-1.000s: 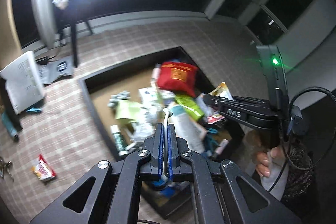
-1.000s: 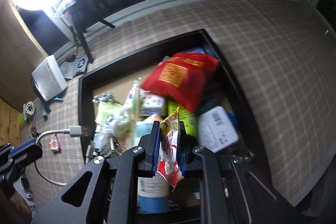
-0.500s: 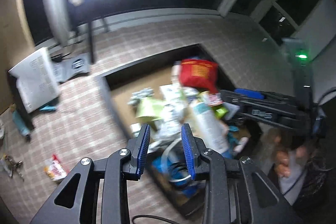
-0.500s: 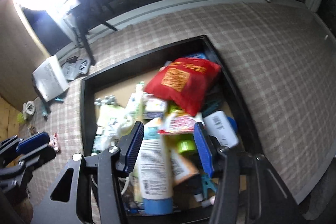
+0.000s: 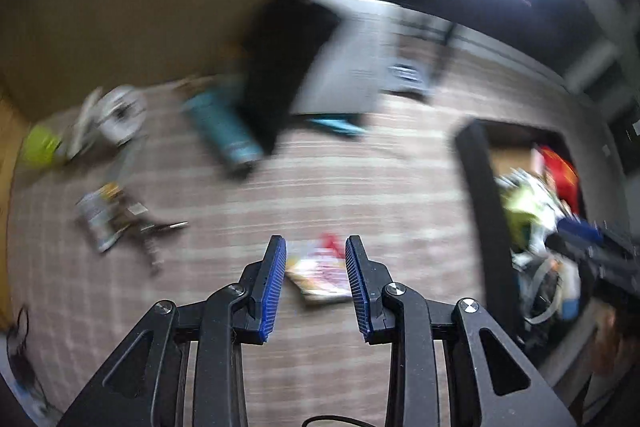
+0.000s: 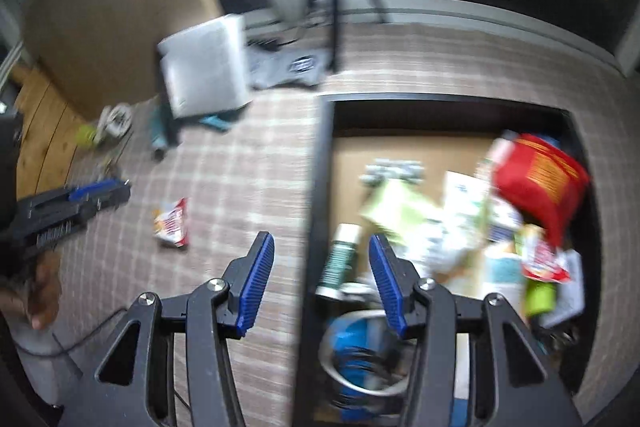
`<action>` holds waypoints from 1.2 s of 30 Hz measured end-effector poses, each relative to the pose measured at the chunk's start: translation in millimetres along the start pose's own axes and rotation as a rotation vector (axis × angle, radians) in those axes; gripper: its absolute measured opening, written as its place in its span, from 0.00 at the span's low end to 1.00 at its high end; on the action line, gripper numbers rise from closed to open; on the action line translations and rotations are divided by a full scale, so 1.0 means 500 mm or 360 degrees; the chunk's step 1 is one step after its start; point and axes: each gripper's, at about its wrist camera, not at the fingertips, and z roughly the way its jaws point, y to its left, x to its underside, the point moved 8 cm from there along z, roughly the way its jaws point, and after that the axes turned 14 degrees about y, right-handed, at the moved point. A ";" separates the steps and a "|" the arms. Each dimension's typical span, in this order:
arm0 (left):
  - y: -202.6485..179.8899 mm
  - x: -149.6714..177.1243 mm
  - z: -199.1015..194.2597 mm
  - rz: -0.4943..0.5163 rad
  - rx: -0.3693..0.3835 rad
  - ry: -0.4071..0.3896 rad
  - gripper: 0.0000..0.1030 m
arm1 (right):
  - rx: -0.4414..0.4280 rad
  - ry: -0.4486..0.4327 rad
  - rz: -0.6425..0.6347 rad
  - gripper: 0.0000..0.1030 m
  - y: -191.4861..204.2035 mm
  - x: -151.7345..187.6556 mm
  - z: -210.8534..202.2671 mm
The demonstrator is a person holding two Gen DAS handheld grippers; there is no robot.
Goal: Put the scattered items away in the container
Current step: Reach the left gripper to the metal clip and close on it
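Checked carpet (image 5: 360,187), teal bottle (image 5: 224,131), keys (image 5: 136,223)

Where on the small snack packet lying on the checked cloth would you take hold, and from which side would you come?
Probably from above, across its narrow width. The snack packet lies flat on the cloth, left of the black container, so only its edges offer a hold. The left tool already hangs over it, open, the packet framed between its pads. Blur hides the packet's exact outline.
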 end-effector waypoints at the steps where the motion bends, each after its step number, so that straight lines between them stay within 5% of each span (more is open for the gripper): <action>1: 0.036 -0.001 0.003 -0.0067 -0.0007 0.0006 0.30 | -0.0008 0.0020 -0.0031 0.47 0.023 -0.004 0.013; 7: 0.207 -0.014 0.028 -0.0442 -0.0016 0.0035 0.39 | -0.0020 0.0130 -0.0221 0.48 0.161 -0.025 0.093; 13: 0.268 -0.021 0.074 -0.0650 0.0013 0.0105 0.44 | -0.0031 0.0226 -0.0333 0.49 0.264 -0.044 0.169; 29: 0.258 -0.029 0.152 -0.0753 -0.0016 0.0180 0.40 | 0.0078 0.0379 -0.0424 0.63 0.363 -0.069 0.291; 34: 0.250 -0.025 0.153 -0.0717 -0.0065 0.0156 0.18 | 0.0128 0.0378 -0.0454 0.61 0.359 -0.067 0.293; 36: 0.248 -0.020 0.153 -0.0709 -0.0051 0.0152 0.17 | 0.0180 0.0370 -0.0485 0.51 0.353 -0.062 0.290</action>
